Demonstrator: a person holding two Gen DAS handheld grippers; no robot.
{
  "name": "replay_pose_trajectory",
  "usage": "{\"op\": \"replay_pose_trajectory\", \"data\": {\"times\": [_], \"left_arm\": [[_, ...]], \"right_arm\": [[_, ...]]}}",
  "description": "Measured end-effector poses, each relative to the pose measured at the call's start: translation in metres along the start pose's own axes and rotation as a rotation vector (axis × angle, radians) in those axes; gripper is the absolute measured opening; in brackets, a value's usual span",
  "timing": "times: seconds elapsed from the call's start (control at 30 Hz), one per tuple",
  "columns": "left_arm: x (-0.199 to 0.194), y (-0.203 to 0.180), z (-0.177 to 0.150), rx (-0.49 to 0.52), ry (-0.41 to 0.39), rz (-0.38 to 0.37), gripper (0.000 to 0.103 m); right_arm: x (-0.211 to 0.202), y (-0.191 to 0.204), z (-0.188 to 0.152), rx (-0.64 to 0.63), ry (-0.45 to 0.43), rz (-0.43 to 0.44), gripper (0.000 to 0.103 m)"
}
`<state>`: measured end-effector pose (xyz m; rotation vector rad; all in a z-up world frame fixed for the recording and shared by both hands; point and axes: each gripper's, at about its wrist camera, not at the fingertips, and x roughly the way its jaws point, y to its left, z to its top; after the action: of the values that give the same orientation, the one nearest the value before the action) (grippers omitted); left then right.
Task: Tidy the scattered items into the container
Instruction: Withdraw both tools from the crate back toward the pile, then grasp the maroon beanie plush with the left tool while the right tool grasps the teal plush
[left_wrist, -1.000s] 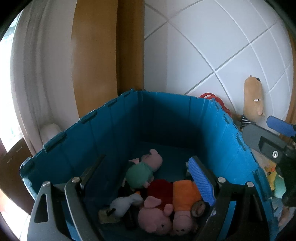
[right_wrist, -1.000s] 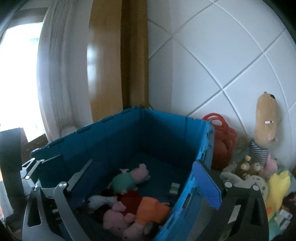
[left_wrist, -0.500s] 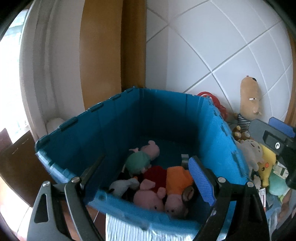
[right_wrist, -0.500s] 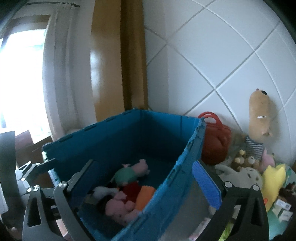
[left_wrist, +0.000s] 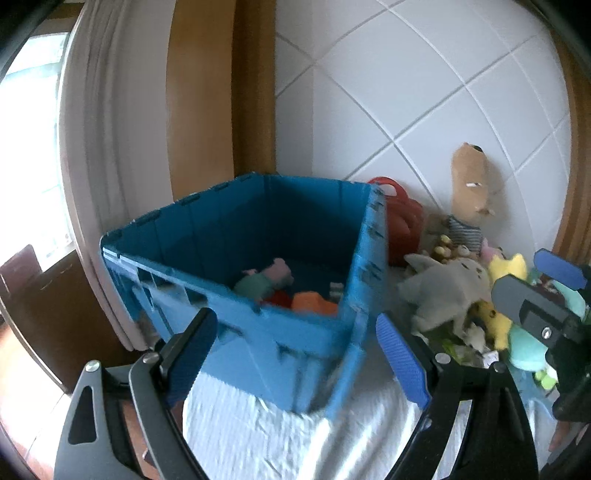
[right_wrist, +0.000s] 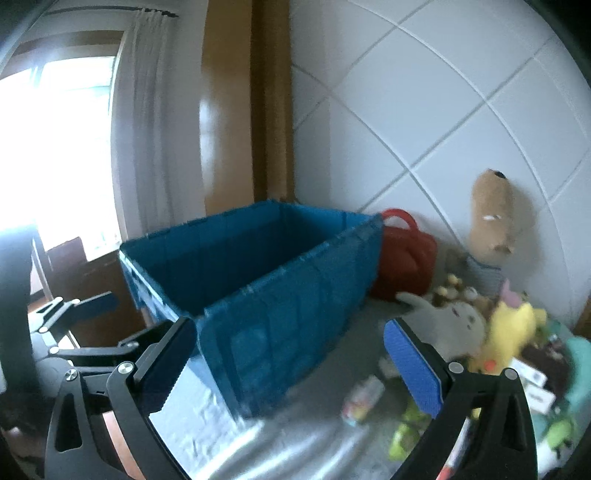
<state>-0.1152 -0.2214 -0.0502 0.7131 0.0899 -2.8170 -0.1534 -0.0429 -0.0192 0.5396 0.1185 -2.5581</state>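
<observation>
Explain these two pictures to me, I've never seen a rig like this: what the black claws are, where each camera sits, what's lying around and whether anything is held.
No robot here: a person holds a two-finger claw in each hand, each with a fisheye camera looking along its fingers. One picture is from the left claw, the other from the right claw. Both are open and hold nothing. Ahead stands a blue crate with a few soft toys inside. To its right, still loose against the wall, lie a red bag, a grey plush, a yellow plush and a tall tan plush.
</observation>
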Motion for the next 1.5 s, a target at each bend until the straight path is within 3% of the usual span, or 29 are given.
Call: {"op": "replay_pose_trajectory", "data": {"times": [0.23, 0.4, 0.6, 0.83, 1.17, 1.5], "left_arm": [[-0.035, -0.057, -0.035, 0.03, 0.028, -0.045, 0.088], [-0.042, -0.094, -0.05, 0.071, 0.063, -0.085, 0.089], [-0.025, -0.134, -0.061, 0.13, 0.122, -0.121, 0.089], [0.025, -0.174, -0.072, 0.167, 0.182, -0.208, 0.089], [0.086, -0.237, -0.064, 0.246, 0.227, -0.338, 0.088], [0.094, -0.335, -0.049, 0.297, 0.22, -0.453, 0.088]], "right_arm": [[-0.061, -0.048, -0.045, 0.033, 0.036, -0.063, 0.103], [-0.099, -0.098, -0.075, 0.098, 0.057, -0.153, 0.103], [-0.124, -0.169, -0.113, 0.234, 0.102, -0.302, 0.103], [-0.141, -0.24, -0.149, 0.323, 0.176, -0.469, 0.103], [-0.139, -0.311, -0.164, 0.413, 0.231, -0.63, 0.103], [-0.144, -0.373, -0.154, 0.445, 0.224, -0.649, 0.103]]}}
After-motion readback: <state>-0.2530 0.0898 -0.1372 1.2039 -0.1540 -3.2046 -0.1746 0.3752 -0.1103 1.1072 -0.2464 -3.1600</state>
